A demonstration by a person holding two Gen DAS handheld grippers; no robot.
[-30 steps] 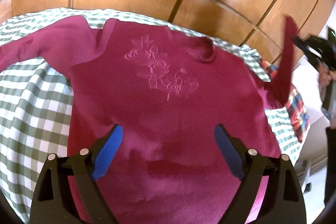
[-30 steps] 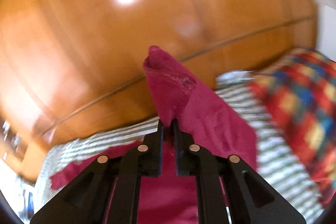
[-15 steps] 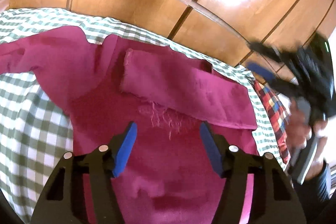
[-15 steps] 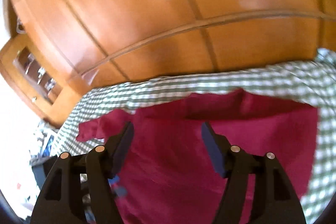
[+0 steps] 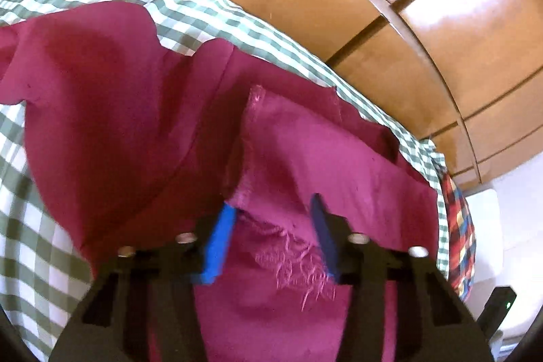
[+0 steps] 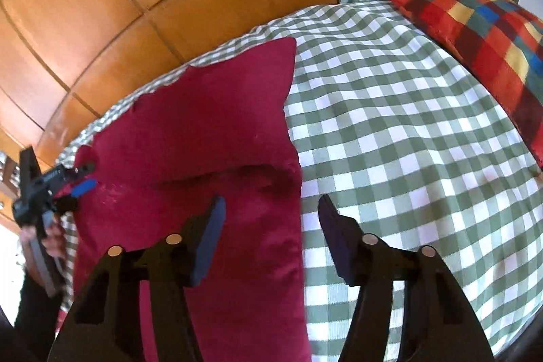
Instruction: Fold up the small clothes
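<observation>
Both grippers now hang released: the right gripper (image 6: 269, 223), which pinched the sleeve (image 5: 325, 158) a second ago, has let it drop across the sweater (image 6: 190, 138) on the bed (image 6: 407, 124); the left gripper (image 5: 269, 226) has moved close over that sleeve's cuff.
</observation>
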